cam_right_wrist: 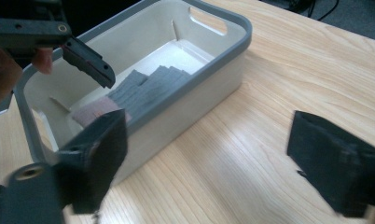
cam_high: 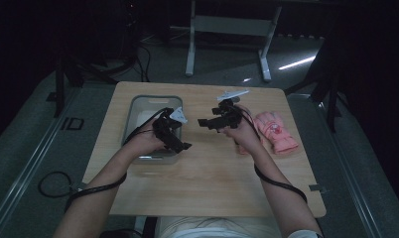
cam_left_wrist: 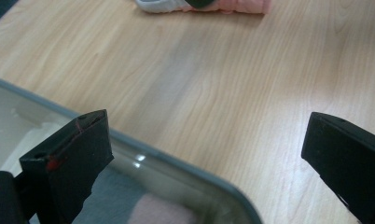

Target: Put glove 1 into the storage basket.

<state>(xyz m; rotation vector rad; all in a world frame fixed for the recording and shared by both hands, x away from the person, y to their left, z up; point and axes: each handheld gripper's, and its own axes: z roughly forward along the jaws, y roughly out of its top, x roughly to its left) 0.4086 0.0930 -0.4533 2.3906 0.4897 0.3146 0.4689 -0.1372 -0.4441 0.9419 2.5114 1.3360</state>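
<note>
Since a grey glove (cam_right_wrist: pixel 148 88) already lay in the bin (cam_right_wrist: pixel 223 51), both grippers, left (cam_high: pixel 180 141) and right (cam_high: pixel 207 122), hovered with jaws apart and empty, probably so the right could reach the pink glove (cam_high: pixel 277 131).

Bare table (cam_high: pixel 207 168) between bin (cam_high: pixel 138 106) and pink glove (cam_high: pixel 277 131) seems passable; both flank that lane.

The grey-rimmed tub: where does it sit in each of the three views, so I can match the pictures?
High view: the tub lies left of centre on the table, partly behind the left gripper.
Left gripper view: its rim crosses the lower left corner, next to that gripper's own left jaw.
Right gripper view: it takes up the upper left, with a grey glove inside.
Shared landmark: the light wooden tabletop beside its rim.
</note>
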